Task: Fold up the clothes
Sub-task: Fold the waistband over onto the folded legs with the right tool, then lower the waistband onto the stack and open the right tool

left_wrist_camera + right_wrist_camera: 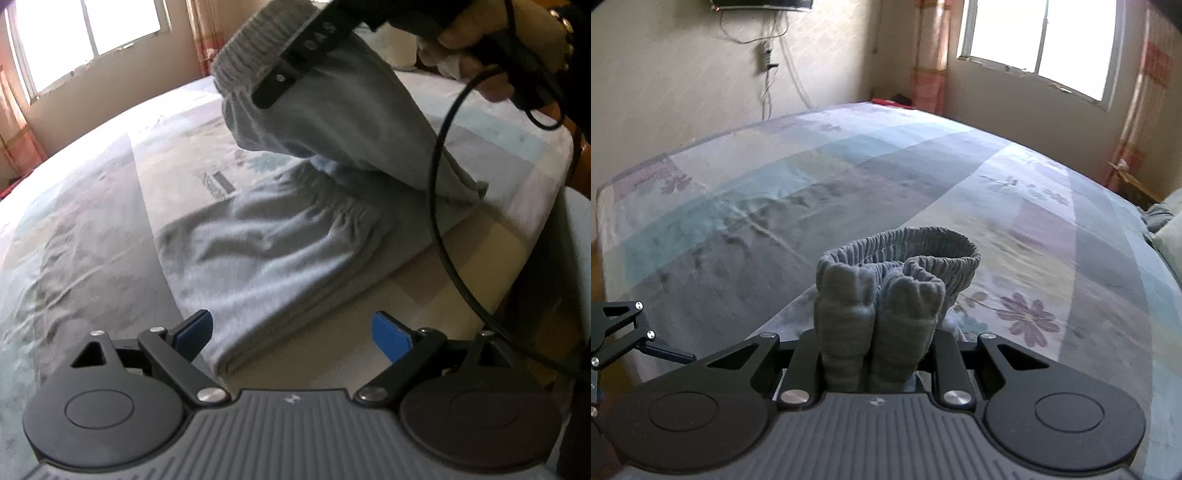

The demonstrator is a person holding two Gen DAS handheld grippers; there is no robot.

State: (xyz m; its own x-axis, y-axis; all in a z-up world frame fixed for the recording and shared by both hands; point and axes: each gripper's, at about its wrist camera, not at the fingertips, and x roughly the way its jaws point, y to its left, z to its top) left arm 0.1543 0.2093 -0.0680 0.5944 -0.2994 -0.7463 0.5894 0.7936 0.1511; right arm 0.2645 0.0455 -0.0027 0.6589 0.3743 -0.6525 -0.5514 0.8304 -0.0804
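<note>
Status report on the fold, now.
Left tongs open, empty, low over the bed. Right tongs shut on grey pants at the ribbed cuffs, lifting that end. Black cable hangs across the pants.

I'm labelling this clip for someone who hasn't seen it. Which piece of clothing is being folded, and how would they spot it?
Start at the big bed with the pastel patchwork, flower-printed cover. On its near edge lies a plain grey garment, part flat, part lifted. Its ribbed elastic cuffs are pinched in the right claw; unlike the patterned cover, it is one solid grey.
</note>
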